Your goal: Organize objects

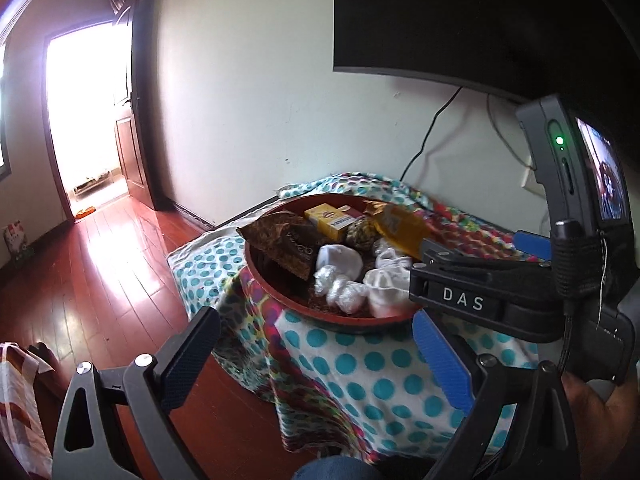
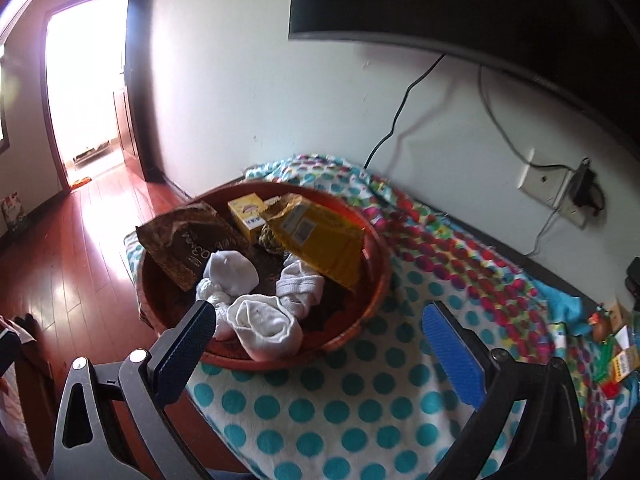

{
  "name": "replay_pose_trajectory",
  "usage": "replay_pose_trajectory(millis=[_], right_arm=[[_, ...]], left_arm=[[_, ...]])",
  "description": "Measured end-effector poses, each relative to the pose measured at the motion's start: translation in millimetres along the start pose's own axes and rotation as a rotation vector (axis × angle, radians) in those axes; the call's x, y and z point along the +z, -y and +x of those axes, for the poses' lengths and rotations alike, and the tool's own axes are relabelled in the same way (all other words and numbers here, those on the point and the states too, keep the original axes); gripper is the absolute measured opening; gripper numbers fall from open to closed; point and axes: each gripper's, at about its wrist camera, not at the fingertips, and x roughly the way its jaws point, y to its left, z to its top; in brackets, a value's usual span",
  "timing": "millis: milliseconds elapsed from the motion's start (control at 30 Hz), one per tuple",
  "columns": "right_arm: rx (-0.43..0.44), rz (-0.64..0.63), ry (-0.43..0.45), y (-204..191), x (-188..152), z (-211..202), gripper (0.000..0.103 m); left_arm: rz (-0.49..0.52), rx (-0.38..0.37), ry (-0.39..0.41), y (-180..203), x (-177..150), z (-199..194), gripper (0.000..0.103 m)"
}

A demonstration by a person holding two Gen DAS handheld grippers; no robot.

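Observation:
A round red-brown tray (image 2: 372,288) (image 1: 280,300) sits on a dotted cloth. It holds a brown packet (image 2: 184,240) (image 1: 288,240), a small yellow box (image 2: 248,216) (image 1: 328,220), a large yellow packet (image 2: 320,240) (image 1: 400,228), rolled white socks (image 2: 264,328) (image 1: 384,292) and clear-wrapped bundles (image 1: 340,288). My right gripper (image 2: 320,340) hangs open just above the tray's near rim, nothing between its pads. My left gripper (image 1: 316,344) is open and empty, a little back from the tray. The right gripper (image 1: 474,240) also shows from the side in the left wrist view.
A polka-dot and multicoloured cloth (image 2: 328,412) covers a low surface against the wall. A dark screen (image 2: 480,8) hangs above, with cables and a wall socket (image 2: 544,180). Small packets (image 2: 616,344) lie at the far right. Red wooden floor (image 1: 100,272) leads left to a bright open doorway (image 1: 88,112).

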Motion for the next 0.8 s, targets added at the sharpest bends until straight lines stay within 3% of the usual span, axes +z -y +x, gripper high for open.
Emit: replay_pose_trajectory(millis=[133, 333, 800], right_arm=[[-0.008, 0.012, 0.044, 5, 0, -30, 0.103], [-0.003, -0.009, 0.086, -5, 5, -57, 0.103], [-0.007, -0.065, 0.106, -22, 5, -69, 0.103]], left_arm=[[-0.021, -0.043, -0.013, 2, 2, -17, 0.099], [-0.028, -0.038, -0.017, 0, 4, -35, 0.099], [-0.024, 0.006, -0.009, -5, 5, -43, 0.099]])
